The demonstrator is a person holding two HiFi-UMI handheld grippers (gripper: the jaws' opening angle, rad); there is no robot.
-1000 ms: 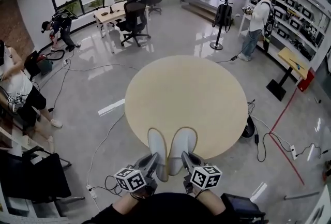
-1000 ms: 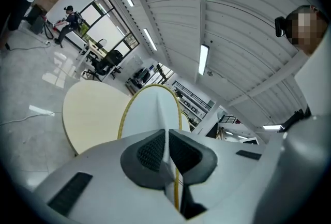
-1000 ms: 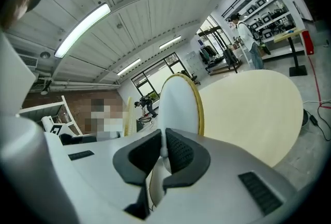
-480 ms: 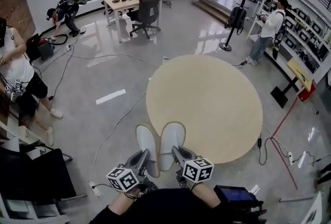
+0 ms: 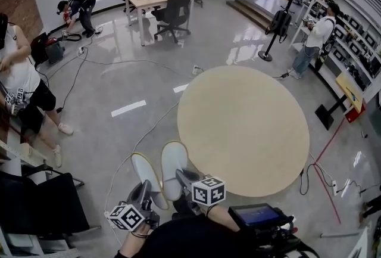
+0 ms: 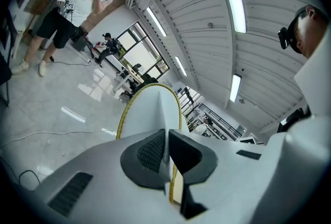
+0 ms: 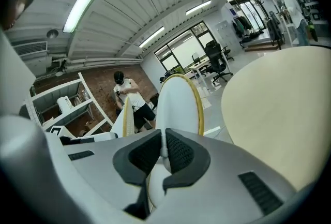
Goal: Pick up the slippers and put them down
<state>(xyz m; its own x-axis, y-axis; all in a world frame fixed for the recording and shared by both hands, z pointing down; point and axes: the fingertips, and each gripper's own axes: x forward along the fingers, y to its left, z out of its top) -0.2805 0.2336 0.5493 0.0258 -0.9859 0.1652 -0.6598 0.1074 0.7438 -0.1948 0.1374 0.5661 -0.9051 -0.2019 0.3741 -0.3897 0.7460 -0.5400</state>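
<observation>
Two white slippers with yellow-edged soles are held side by side in the air, over the grey floor to the left of the round beige table (image 5: 244, 123). My left gripper (image 5: 146, 193) is shut on the heel of the left slipper (image 5: 143, 170). In the left gripper view that slipper (image 6: 152, 109) sticks out ahead of the pinching pads (image 6: 151, 151). My right gripper (image 5: 183, 178) is shut on the right slipper (image 5: 172, 164). The right gripper view shows its slipper (image 7: 178, 104) between the jaws, the other slipper (image 7: 124, 120) to its left and the table (image 7: 279, 114) at right.
A person (image 5: 21, 93) stands at the left beside a black chair (image 5: 36, 203). Another person bends down at the back left (image 5: 74, 5), and a third (image 5: 318, 33) stands by shelves at the right. Desk and office chairs (image 5: 164, 3), a coat stand (image 5: 278, 21), floor cables (image 5: 119, 63).
Both grippers have swung left with the slippers, from over the table's near edge to over the floor beside it. The jaws have stayed shut.
</observation>
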